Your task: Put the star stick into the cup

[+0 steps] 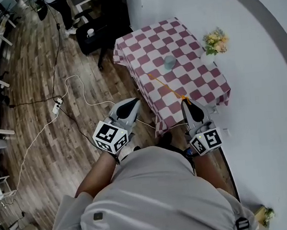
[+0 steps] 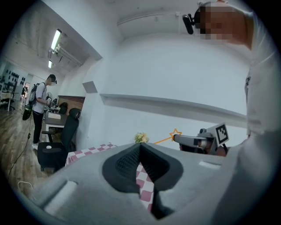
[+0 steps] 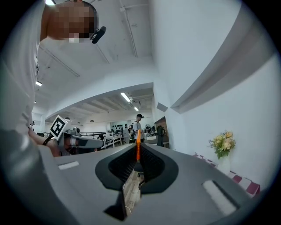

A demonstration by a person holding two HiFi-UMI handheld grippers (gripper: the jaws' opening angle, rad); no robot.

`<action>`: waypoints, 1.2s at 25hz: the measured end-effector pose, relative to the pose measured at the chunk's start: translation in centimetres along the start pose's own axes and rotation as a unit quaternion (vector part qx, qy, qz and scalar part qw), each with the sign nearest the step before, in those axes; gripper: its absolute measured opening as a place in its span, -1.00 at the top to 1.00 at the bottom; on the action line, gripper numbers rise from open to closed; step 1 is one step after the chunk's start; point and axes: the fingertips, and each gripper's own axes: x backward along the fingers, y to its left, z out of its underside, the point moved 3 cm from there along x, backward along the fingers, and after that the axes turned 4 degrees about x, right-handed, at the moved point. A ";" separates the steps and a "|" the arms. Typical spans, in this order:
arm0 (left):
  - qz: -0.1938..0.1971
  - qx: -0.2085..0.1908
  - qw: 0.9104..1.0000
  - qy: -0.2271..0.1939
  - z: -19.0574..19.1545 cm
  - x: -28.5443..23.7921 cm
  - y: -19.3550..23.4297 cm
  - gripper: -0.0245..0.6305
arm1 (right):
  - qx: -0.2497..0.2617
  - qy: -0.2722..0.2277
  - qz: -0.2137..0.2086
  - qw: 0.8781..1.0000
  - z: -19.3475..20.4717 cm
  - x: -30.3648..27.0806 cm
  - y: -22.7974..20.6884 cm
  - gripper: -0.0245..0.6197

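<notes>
Your right gripper [image 1: 187, 102] pinches star stick [image 1: 166, 87] by its end. Left gripper [image 1: 133, 105] jaws together, nothing between. Swing star end above cup [image 1: 169, 62], tilt upright, lower gently, then let go.

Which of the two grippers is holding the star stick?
The right gripper: the orange star stick is pinched in its shut jaws, while the left gripper is shut on nothing.

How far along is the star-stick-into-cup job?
Done: the star stick is off the table, clamped in the right hand-held gripper. In hand: it is held out over the checkered table, star end leading. Left to do: the cup stands apart from the stick, so the insertion is not yet done. The left hand-held gripper is shut on nothing.
</notes>
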 end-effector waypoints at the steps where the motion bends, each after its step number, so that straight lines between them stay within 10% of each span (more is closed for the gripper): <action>1: -0.003 0.001 1.000 0.000 0.0 -0.9 -0.1 0.92 | -0.001 0.001 -0.003 1.000 0.0 -0.1 -1.0 0.84; 15: -0.004 -0.011 1.000 0.001 -0.7 -14.1 -4.3 0.92 | -0.009 -0.011 0.007 1.000 -0.7 2.6 -14.9 0.84; 30: -0.012 0.000 1.000 0.009 0.0 -18.3 -4.1 0.92 | -0.003 0.000 0.008 1.000 -0.5 1.7 -19.3 0.84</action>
